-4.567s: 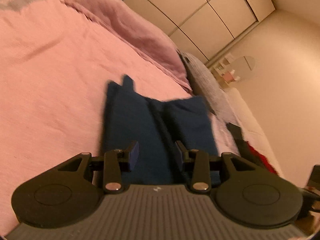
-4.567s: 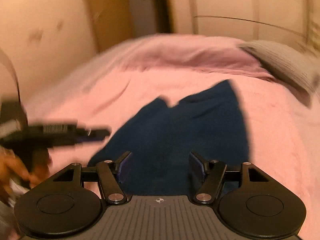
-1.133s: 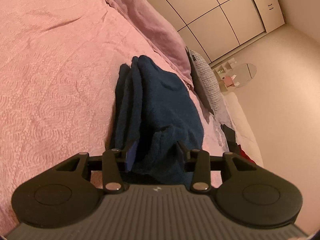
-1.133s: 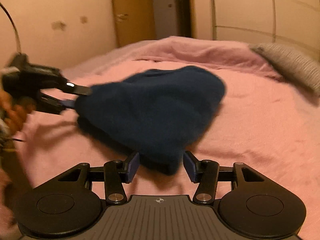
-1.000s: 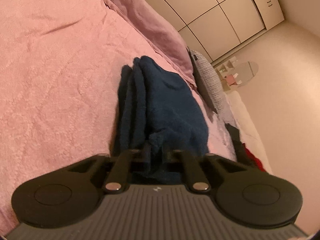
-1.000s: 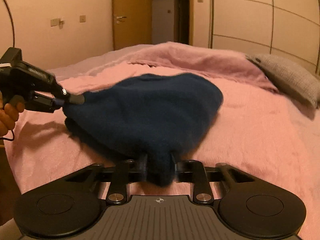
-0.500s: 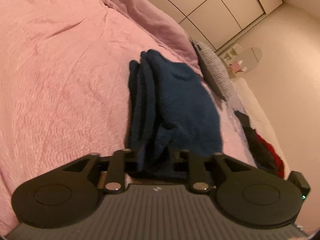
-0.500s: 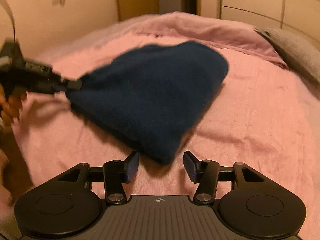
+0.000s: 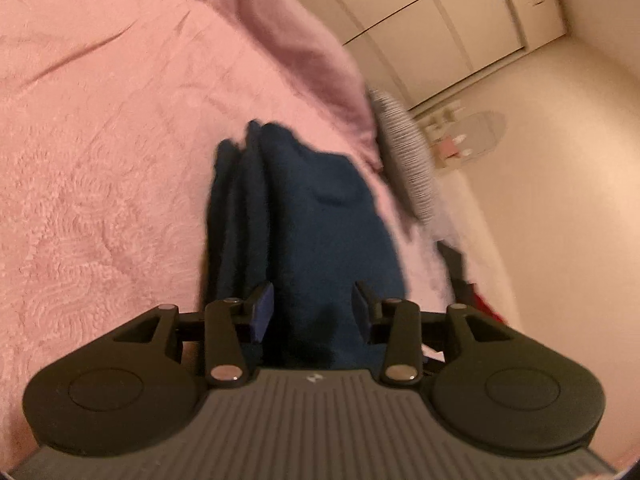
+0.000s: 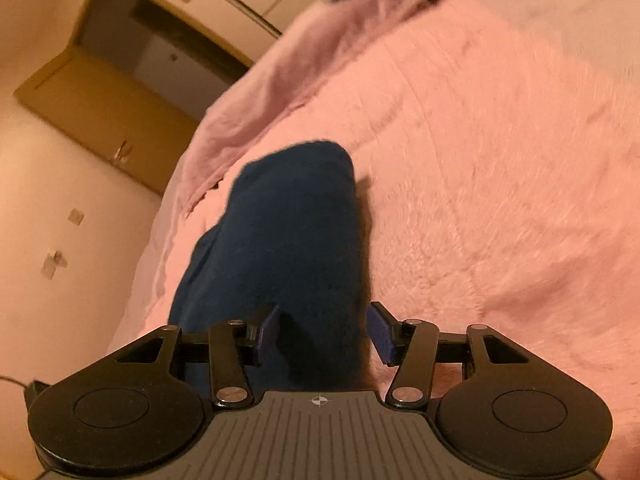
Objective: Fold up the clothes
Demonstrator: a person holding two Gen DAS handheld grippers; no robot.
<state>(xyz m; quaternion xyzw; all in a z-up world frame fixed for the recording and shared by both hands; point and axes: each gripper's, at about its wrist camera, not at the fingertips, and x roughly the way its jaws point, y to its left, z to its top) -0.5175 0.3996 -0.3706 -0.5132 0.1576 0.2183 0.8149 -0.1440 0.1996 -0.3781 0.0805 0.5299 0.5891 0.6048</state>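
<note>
The dark blue garment [image 9: 316, 216] lies folded in several layers on the pink bedspread [image 9: 100, 184], its stacked fold edges visible along one side in the left wrist view. It sits near the edge of the bed that borders the mauve blanket [image 9: 304, 52] and the grey striped pillow [image 9: 404, 156].

The left gripper [image 9: 310, 312] has its fingers spread apart, one on either side of the near end of the garment; neither pad presses the fabric.

The right gripper [image 10: 325, 334] also has its fingers apart, straddling the near end of the garment [image 10: 288, 240] from the opposite side. No fabric is clamped. Both views show motion blur.
</note>
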